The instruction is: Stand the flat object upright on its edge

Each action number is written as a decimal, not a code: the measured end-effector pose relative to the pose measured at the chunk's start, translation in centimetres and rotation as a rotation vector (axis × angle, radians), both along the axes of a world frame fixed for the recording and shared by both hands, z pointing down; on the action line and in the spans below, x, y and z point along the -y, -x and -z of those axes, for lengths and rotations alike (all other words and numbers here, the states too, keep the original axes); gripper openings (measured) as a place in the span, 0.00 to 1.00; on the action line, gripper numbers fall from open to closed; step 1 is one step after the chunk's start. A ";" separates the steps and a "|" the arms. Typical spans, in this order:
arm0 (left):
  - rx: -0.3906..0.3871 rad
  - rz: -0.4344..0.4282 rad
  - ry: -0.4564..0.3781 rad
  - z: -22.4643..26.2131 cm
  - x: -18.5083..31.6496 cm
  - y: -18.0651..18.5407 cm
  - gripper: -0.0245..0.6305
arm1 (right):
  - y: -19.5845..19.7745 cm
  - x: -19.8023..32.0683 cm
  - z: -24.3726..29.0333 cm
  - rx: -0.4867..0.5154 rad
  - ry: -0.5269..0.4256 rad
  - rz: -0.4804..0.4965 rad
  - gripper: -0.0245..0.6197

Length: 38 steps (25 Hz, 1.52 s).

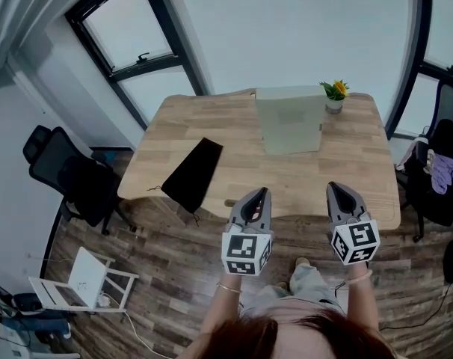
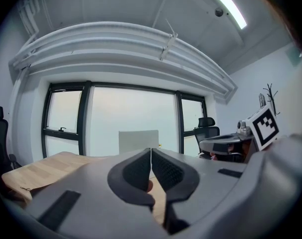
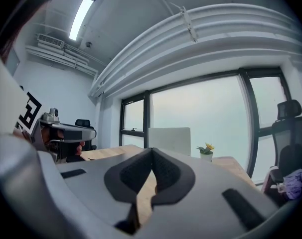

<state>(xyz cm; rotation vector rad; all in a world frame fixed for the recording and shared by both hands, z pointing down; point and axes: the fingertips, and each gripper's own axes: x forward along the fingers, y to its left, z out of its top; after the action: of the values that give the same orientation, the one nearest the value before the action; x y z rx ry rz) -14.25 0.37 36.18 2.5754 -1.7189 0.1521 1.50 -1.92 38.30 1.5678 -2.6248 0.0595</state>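
Whitish flat panel (image 1: 290,122) at the far side of the wooden table (image 1: 226,126), upright on its lower edge, broad face turned toward the table's near side, just beside a small potted plant (image 1: 334,94) with a yellow flower at the table's far right corner. No prop visible against it; back face hidden. Judged to be the task's flat object and, by this pose, already stood up, with little left to do on it. Black flat pouch (image 1: 193,174) with loose cords lying flat at the table's left corner, one end past the edge; limp-looking, so probably a poor candidate for balancing on edge. Left gripper (image 1: 262,193) and right gripper (image 1: 334,188) side by side over the table's near edge, well apart from panel, plant and pouch, pointing roughly level across the table toward the panel. Jaws of both clenched, pads meeting, nothing between them in either gripper view: carrying nothing. Held clear of the table's far side, presumably to avoid knocking a thin thing balanced on a narrow base; aimed at the panel, likely for a check of its balance. Main risk, as a judgement: a bump to the table tipping the panel over
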 end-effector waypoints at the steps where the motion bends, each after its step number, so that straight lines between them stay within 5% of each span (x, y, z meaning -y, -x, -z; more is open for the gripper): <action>1: -0.001 -0.002 -0.001 0.1 -0.3 0.0 0.06 | 0.0 -0.3 0.1 -0.001 -0.003 -0.002 0.04; 16: -0.007 0.009 -0.011 0.5 -2.6 -0.8 0.06 | 0.1 -1.4 0.7 -0.028 -0.028 0.027 0.04; 38: -0.001 0.044 0.006 2.5 -2.4 -8.4 0.06 | -5.6 -1.6 3.2 -0.050 -0.052 0.104 0.04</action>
<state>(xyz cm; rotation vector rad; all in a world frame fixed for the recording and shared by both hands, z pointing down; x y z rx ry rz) -5.84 2.82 33.67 2.5299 -1.7705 0.1541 7.12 -0.33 35.09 1.4258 -2.6843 -0.0540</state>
